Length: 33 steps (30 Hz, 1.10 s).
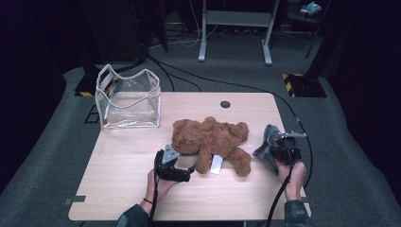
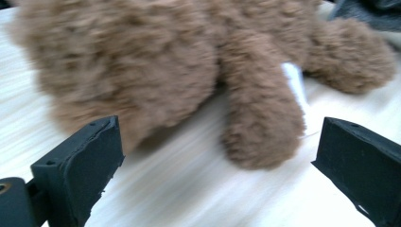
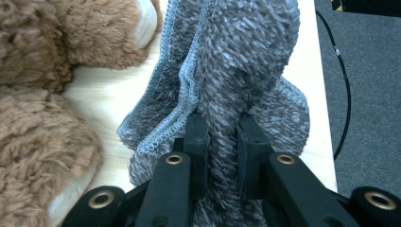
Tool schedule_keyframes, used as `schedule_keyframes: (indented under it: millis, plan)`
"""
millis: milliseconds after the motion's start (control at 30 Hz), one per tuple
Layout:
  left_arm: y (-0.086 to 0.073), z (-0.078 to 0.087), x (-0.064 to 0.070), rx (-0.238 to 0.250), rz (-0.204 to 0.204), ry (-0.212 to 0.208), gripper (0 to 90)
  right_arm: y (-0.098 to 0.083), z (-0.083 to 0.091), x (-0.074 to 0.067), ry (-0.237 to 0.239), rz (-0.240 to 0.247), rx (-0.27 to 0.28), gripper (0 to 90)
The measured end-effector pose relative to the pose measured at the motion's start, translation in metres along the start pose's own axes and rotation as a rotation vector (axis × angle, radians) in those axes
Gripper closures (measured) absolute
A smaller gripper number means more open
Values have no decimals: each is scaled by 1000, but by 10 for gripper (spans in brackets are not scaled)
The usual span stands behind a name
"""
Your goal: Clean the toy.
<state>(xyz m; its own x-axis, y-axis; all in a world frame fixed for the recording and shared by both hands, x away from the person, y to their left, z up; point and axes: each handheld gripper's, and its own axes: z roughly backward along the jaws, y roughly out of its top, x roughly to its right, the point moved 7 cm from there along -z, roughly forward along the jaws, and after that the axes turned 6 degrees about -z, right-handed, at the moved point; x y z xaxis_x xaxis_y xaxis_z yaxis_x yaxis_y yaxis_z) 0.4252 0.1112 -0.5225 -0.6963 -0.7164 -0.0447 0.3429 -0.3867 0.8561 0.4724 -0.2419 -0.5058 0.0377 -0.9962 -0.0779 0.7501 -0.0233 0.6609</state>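
Observation:
A brown plush bear lies in the middle of the wooden table, a white tag sticking out near its leg. My left gripper sits just left of the bear's leg; in the left gripper view its jaws stand wide apart, with the bear and its leg beyond them and nothing between the pads. My right gripper is shut on a grey fluffy cloth at the table's right edge. The right gripper view shows the cloth pinched between the pads.
A clear plastic bag with white trim stands open at the table's back left corner. A round cable hole sits near the back edge. Cables run over the grey carpet behind the table, and a desk frame stands farther back.

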Motion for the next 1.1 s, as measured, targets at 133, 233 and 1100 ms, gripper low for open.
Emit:
schedule_keyframes:
  millis: [133,233,1100]
  plan:
    - [4,-9,19,-12,-10,-58,0,-2,1,1,1,-4,3,775]
    - [7,-14,30,-30,-28,-89,0,-3,2,1,3,-2,4,774]
    - [-4,-77,31,-146,-21,37,512,-12,-1,1,16,-15,3,772]
